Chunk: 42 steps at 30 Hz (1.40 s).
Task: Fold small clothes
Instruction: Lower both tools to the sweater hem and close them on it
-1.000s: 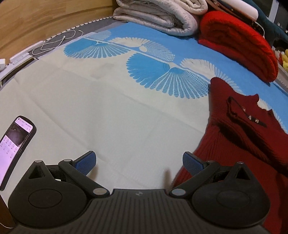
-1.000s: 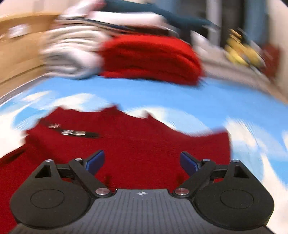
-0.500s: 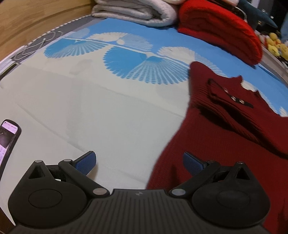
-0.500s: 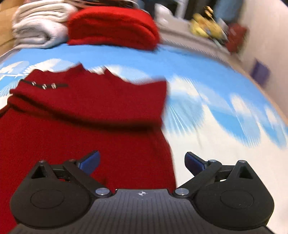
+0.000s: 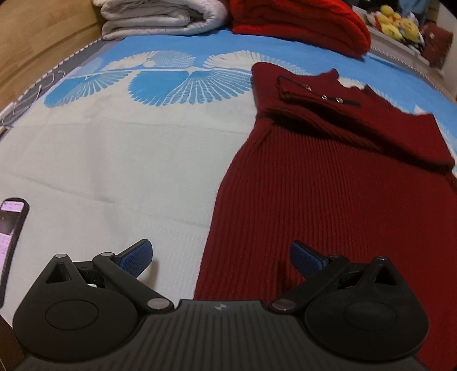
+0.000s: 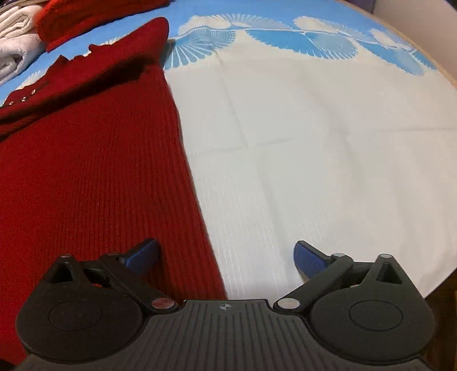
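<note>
A dark red ribbed knit garment [image 5: 328, 185] lies flat on the bed sheet, collar and small metal buttons at the far end, sleeves folded across its upper part. My left gripper [image 5: 220, 254] is open and empty, straddling the garment's left edge near its hem. In the right wrist view the same garment [image 6: 85, 159] fills the left half. My right gripper [image 6: 225, 254] is open and empty, straddling the garment's right edge near the hem.
The sheet [image 5: 114, 159] is white with blue fan prints. A phone [image 5: 11, 228] with a lit screen lies at the near left. A folded grey blanket [image 5: 160, 17], a folded bright red knit [image 5: 300, 22] and yellow toys [image 5: 397, 20] are at the far end. The bed's edge [image 6: 445, 282] is at the right.
Both grippers have swung toward the garment's lower edges: the left view shifted right onto the left edge, the right view shifted right and down onto the right edge. Both stayed open.
</note>
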{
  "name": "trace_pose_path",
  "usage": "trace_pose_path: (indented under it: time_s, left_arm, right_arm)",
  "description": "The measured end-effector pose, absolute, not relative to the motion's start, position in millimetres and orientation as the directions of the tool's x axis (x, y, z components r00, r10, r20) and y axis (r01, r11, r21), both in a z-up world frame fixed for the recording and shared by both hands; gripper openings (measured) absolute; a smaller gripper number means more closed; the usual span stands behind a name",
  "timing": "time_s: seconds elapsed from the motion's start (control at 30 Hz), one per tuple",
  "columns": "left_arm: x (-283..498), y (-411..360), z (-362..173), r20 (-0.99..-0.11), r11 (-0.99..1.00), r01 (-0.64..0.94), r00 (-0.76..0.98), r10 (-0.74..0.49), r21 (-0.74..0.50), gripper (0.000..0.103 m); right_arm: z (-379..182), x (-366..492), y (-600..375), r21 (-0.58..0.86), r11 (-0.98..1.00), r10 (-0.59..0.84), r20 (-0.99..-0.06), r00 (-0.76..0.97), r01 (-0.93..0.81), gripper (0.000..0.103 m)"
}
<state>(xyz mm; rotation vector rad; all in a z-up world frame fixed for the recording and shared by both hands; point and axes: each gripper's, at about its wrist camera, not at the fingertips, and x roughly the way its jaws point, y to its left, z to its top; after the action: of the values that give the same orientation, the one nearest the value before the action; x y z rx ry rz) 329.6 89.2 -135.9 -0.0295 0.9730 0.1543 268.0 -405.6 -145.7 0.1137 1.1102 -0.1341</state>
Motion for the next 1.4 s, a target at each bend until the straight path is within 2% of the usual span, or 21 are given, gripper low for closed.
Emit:
trace_pose_path:
  time_s: [1.13, 1.4]
  left_arm:
    - [336, 77, -143, -0.827, 0.994, -0.085, 0.551, 0.109, 0.074, 0.102]
    - [336, 83, -146, -0.834, 0.993, -0.093, 0.540, 0.113, 0.074, 0.102]
  right_arm:
    - [-146, 275, -404, 0.007, 0.992, -0.053, -0.892, 0.449, 0.130, 0.102]
    - [-144, 276, -407, 0.049, 0.992, -0.011, -0.888, 0.460, 0.118, 0.099]
